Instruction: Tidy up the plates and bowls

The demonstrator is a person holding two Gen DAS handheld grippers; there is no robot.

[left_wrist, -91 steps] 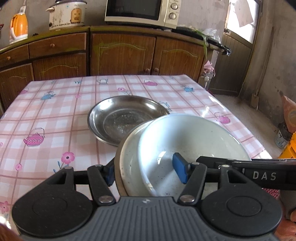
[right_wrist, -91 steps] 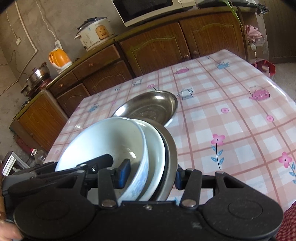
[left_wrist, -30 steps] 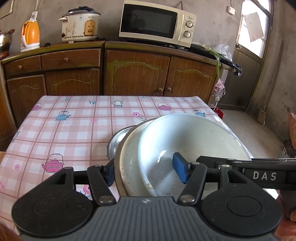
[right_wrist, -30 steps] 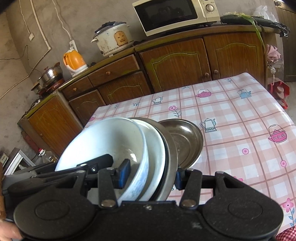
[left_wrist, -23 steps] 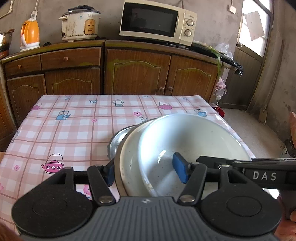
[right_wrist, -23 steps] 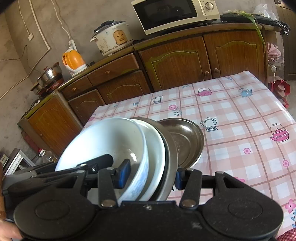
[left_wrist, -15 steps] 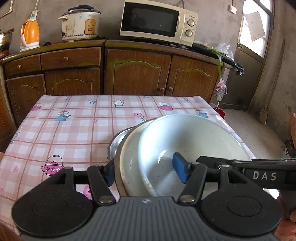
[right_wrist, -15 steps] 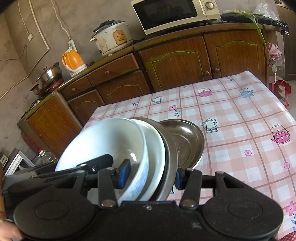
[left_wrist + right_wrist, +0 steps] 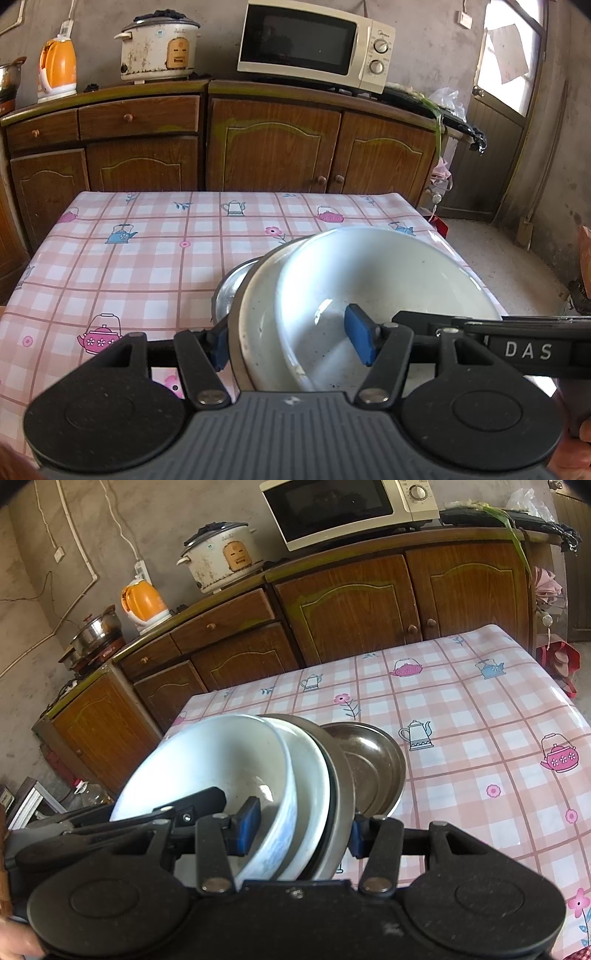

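A stack of dishes stands on edge above the table: a white bowl (image 9: pixel 388 280), a speckled white dish (image 9: pixel 258 295) behind it, and a steel plate (image 9: pixel 341 775) at the back. My left gripper (image 9: pixel 290 343) is shut on this stack, its blue pads on the steel back and inside the bowl. My right gripper (image 9: pixel 301 830) is shut on the same stack from the other side. Each gripper shows in the other's view: the right gripper (image 9: pixel 517 349) and the left gripper (image 9: pixel 147 819). A second steel plate (image 9: pixel 373 768) lies on the table, half hidden behind the stack.
The table (image 9: pixel 129 258) has a pink checked cloth with teapot prints. Wooden cabinets (image 9: pixel 273 147) stand behind it, bearing a microwave (image 9: pixel 314 44), a rice cooker (image 9: pixel 159 48) and an orange kettle (image 9: pixel 57 70). A door (image 9: pixel 509 74) is at the right.
Since three seconds ago both views have drawn back and up from the table, and the lying steel plate has slipped behind the held stack. Over the last second nothing has moved.
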